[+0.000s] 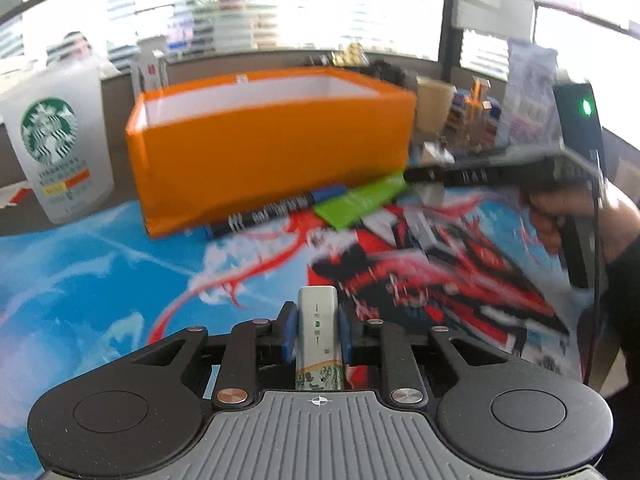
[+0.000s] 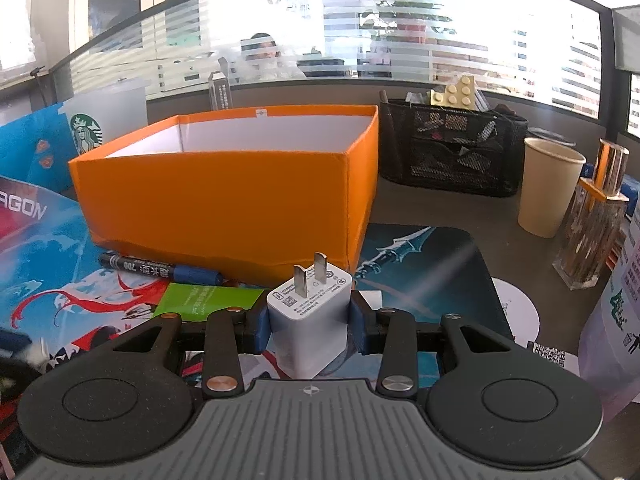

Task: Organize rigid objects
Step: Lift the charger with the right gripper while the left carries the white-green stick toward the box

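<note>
The orange box [image 2: 224, 184] sits mid-frame, just ahead of the right claw [image 2: 312, 324] gripping the charger [image 2: 308, 320] (prongs up); the left claw [image 1: 318, 336] clamps a slim white box [image 1: 318, 336], farther back.

office | glass partition w/ blinds [image 2: 440, 52] | mesh desk organizer [image 2: 452, 148]

Glossy white plastic charger [image 2: 310, 320]

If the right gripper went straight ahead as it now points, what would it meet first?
Most likely the orange box: its front wall stands directly ahead of the right gripper and the charger it grips, though depth is uncertain.
</note>
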`<state>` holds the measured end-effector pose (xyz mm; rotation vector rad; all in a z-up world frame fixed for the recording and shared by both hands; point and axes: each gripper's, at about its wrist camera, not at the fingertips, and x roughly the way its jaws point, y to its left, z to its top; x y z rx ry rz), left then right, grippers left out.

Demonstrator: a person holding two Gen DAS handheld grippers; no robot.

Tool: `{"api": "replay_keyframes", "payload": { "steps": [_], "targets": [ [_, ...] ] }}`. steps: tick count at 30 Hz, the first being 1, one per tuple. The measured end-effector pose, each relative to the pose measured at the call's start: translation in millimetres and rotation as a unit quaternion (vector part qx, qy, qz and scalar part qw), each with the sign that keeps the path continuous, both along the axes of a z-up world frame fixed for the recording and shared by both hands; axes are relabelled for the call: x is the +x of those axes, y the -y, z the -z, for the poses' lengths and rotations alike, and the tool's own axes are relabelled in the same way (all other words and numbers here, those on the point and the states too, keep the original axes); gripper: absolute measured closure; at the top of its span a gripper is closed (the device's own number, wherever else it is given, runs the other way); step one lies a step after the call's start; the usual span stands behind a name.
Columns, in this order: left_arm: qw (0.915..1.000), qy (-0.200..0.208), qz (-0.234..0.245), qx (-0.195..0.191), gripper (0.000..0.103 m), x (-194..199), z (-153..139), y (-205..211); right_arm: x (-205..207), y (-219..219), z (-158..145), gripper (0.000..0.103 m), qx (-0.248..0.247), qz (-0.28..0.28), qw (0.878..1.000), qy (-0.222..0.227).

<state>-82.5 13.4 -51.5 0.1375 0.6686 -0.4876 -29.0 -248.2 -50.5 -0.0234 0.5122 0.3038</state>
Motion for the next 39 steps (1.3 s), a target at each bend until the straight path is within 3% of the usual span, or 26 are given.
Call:
{"api": "replay_keyframes", "payload": {
  "steps": [3,10,14,20,22,26,31,35,36,37,39],
  "targets": [
    [0.9997,0.018,-0.010,-0.009,0.083,7,-13,-4,-2,-7,-6,0.068,0.000,-0.007,1.000,0.008],
    [0.9981,0.053,-0.022,-0.025,0.083,21,-33,-7,-9,-24,-25,0.082,-0.006,-0.033,0.999,0.031],
    [0.9986,0.039,-0.023,-0.027,0.083,27,-26,-9,-8,-28,-18,0.082,-0.026,-0.028,0.999,0.024],
    [0.9989,0.025,-0.022,-0.034,0.083,29,-20,-10,-11,-23,-16,0.081,-0.012,-0.034,0.999,0.020],
    [0.9988,0.027,-0.022,-0.035,0.083,28,-21,-11,-18,-20,-18,0.059,-0.011,-0.035,0.999,0.030],
    [0.9985,0.026,-0.028,-0.040,0.083,31,-20,-15,-24,-14,-15,0.054,-0.022,-0.042,0.999,0.021],
    [0.9981,0.023,-0.034,-0.047,0.083,34,-20,-17,-25,-22,2,0.069,-0.062,-0.053,0.997,-0.002],
    [0.9978,0.025,-0.038,-0.048,0.083,35,-22,-16,-27,-22,3,0.070,-0.051,-0.034,0.998,0.001],
    [0.9978,0.026,-0.038,-0.049,0.083,35,-23,-16,-27,-23,3,0.072,-0.049,-0.031,0.998,0.003],
    [0.9977,0.027,-0.038,-0.049,0.083,35,-23,-15,-27,-22,3,0.081,-0.042,-0.029,0.999,0.005],
    [0.9975,0.027,-0.042,-0.051,0.083,36,-23,-15,-28,-23,1,0.083,-0.030,-0.031,0.999,0.006]
  ]
}}
